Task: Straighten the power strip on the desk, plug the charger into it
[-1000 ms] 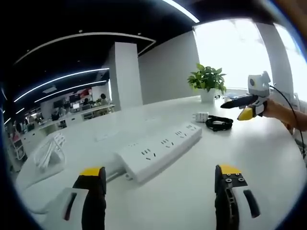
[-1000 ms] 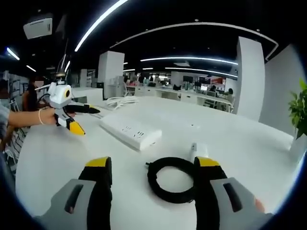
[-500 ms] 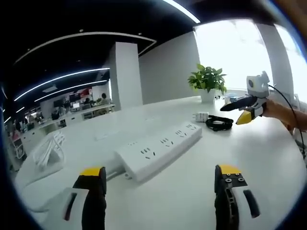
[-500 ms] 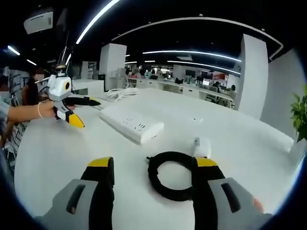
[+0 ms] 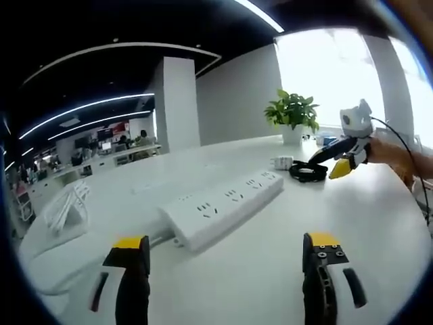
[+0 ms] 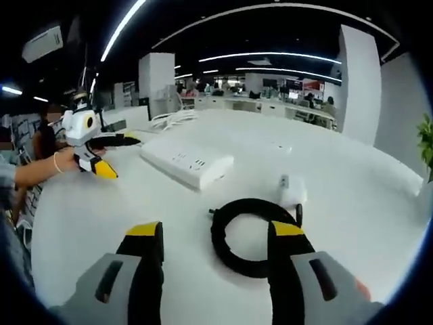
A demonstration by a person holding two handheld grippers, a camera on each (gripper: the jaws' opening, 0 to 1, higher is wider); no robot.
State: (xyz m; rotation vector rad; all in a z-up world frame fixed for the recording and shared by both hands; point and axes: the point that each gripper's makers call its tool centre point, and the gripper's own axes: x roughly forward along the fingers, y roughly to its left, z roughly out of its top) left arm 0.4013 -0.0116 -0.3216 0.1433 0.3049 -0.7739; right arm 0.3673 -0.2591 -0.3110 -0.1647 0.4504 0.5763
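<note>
A long white power strip (image 5: 223, 206) lies slanted on the white desk (image 5: 270, 271), ahead of my open left gripper (image 5: 226, 254), whose jaws hold nothing. In the right gripper view the power strip (image 6: 187, 161) is further back. A white charger (image 6: 291, 189) with a coiled black cable (image 6: 252, 233) lies just beyond my open right gripper (image 6: 215, 233); the coil sits between and ahead of the jaw tips. In the left gripper view the charger (image 5: 283, 163) and cable (image 5: 308, 172) lie by the right gripper (image 5: 338, 159), held by a hand.
A potted green plant (image 5: 292, 115) stands at the desk's far edge. A bundle of white cable (image 5: 67, 210) lies at the left of the desk; the same white cable (image 6: 174, 120) sits behind the strip. The left gripper (image 6: 91, 152) enters from the left. People and desks fill the office behind.
My right gripper has moved closer and lower over the coiled cable and charger, which now look larger. The left gripper has barely moved.
</note>
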